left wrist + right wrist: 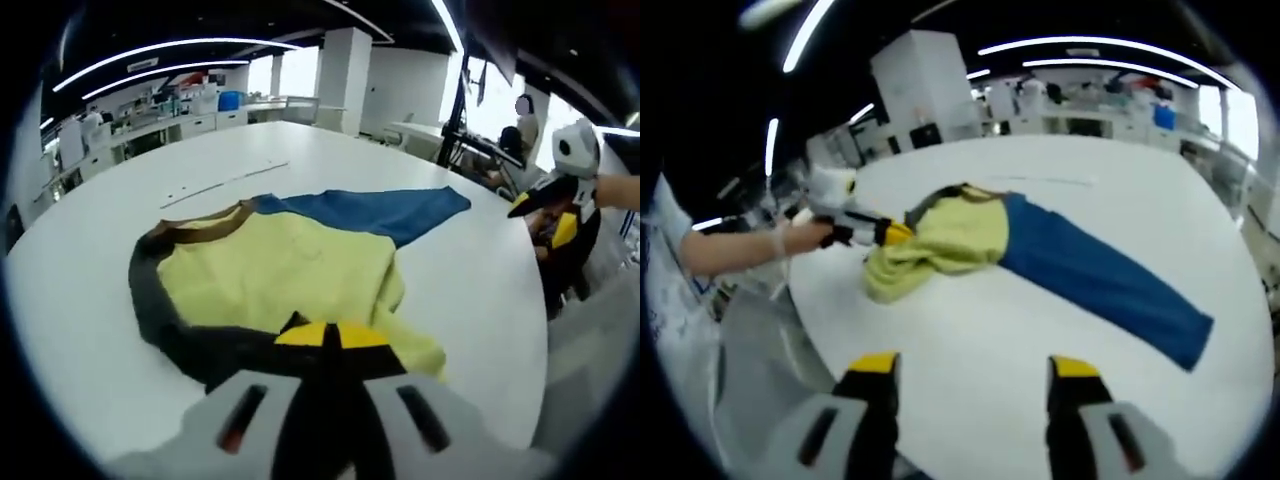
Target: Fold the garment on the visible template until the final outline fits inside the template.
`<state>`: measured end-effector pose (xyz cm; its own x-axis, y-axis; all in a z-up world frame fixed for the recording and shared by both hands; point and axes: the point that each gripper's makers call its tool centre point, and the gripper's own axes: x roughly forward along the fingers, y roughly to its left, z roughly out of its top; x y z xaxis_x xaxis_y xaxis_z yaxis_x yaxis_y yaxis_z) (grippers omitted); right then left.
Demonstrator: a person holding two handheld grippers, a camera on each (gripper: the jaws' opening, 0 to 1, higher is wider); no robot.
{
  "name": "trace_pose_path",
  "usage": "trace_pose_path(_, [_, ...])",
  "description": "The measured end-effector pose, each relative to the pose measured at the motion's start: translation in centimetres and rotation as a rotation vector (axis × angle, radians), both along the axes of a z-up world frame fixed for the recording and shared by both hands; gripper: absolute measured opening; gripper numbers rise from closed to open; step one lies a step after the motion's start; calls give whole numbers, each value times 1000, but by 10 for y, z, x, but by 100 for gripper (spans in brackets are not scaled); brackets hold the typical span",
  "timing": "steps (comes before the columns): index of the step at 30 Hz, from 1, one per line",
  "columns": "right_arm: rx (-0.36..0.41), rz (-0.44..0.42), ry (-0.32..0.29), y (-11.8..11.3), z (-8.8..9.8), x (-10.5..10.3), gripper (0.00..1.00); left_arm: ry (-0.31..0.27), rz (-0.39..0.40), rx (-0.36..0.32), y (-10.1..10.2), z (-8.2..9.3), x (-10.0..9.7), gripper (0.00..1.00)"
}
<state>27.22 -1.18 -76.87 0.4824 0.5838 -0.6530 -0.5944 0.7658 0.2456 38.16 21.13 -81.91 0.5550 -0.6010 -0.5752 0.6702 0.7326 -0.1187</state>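
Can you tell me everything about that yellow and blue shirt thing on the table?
The garment is soft cloth, pale yellow in the body with one long blue sleeve stretched out flat and dark trim along its edge and collar. It lies rumpled and partly folded on the white table. The left gripper is shut on its bunched yellow-and-dark edge. The right gripper hovers open above bare table, apart from the cloth.

Open-plan lab or office: white table (pixel 300 160), rows of benches (pixel 190 120), ceiling light strips (pixel 160 48), white pillar (pixel 345 80).
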Motion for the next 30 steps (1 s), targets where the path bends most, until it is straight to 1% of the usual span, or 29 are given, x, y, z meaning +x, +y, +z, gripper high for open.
trace_pose_path(4, [-1, -6, 3, -1, -1, -1, 57, -16, -7, 7, -1, 5, -1, 0])
trace_pose_path(8, [3, -16, 8, -2, -3, -1, 57, -20, 4, -12, 1, 6, 0, 0])
trace_pose_path(11, [7, -12, 6, 1, -2, -2, 57, -37, -18, -8, 2, 8, -2, 0])
trace_pose_path(13, [6, -11, 3, 0, -2, -1, 57, -40, -22, -24, 4, 9, -2, 1])
trace_pose_path(15, [10, -12, 2, 0, -2, -1, 57, -32, -17, -57, 2, 13, -3, 6])
trace_pose_path(16, [10, -13, 1, 1, -2, -1, 57, -34, -18, -60, 2, 14, -4, 8])
trace_pose_path(18, [8, -10, 1, 3, -2, -1, 57, -48, -36, -79, -4, 25, -8, 18])
trace_pose_path(20, [11, -9, 0, 5, -1, -2, 57, -61, -53, -89, -4, 28, -10, 31])
trace_pose_path(22, [13, -8, -1, 6, -1, -2, 57, -73, -65, -95, -6, 35, -14, 38])
trace_pose_path(24, [13, -6, -1, 7, -1, -2, 57, -74, -71, -121, -5, 41, -16, 44])
trace_pose_path(25, [13, -5, -1, 8, -1, -2, 57, -68, -63, -139, -3, 44, -15, 47])
trace_pose_path(27, [15, -3, 0, 8, 0, -2, 57, -78, -54, -162, 1, 50, -14, 54])
trace_pose_path(30, [13, 1, -1, 9, 0, -3, 57, -74, -52, -188, 4, 58, -15, 64])
